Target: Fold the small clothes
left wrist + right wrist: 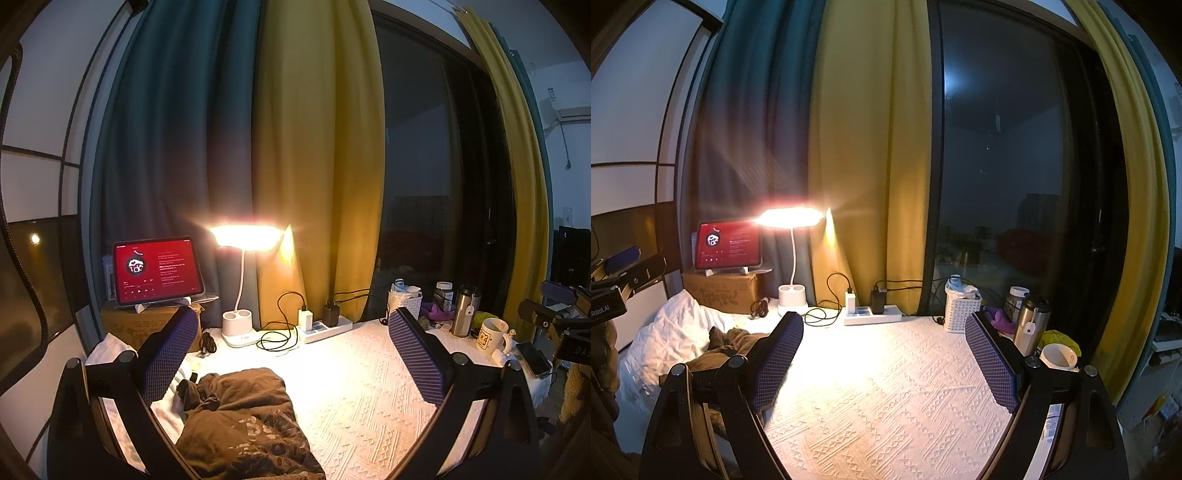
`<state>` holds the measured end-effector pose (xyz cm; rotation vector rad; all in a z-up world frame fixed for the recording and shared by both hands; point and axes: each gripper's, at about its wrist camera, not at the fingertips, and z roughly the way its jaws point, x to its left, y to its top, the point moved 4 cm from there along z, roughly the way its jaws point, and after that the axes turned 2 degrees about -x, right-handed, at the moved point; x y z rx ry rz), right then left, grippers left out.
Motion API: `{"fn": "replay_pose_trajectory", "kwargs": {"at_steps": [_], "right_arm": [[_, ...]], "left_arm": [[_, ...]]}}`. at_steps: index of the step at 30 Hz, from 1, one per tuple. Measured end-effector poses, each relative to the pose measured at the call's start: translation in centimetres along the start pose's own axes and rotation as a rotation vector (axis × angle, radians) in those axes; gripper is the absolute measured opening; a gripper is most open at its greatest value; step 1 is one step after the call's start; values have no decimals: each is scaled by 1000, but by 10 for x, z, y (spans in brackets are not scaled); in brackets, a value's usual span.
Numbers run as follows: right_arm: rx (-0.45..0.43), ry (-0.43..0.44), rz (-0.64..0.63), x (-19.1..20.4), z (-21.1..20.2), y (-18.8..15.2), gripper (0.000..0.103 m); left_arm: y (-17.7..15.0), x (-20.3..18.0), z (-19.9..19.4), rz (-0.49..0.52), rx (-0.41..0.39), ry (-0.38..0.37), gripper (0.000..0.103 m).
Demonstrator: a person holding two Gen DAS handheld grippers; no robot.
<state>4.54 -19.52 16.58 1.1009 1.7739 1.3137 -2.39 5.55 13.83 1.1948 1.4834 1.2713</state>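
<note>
Brown garment lies crumpled on white surface, lower left of frame, between left hand-held gripper spread fingers; right hand-held gripper spread wide, holding nothing, garment left of it.

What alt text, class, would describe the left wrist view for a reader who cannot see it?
The open left gripper hovers above a crumpled brown garment lying on a white textured tablecloth. Behind stand a lit desk lamp, a red-screened tablet and a mug.
</note>
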Motion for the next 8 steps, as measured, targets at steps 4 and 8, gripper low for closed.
{"fn": "replay_pose_trajectory", "kwargs": {"at_steps": [4, 8], "right_arm": [[1, 0, 0, 1, -1, 0, 90], [4, 2, -3, 2, 1, -1, 90]], "left_arm": [[-1, -1, 0, 3, 5, -12, 102], [-2, -3, 1, 11, 10, -16, 102]]}}
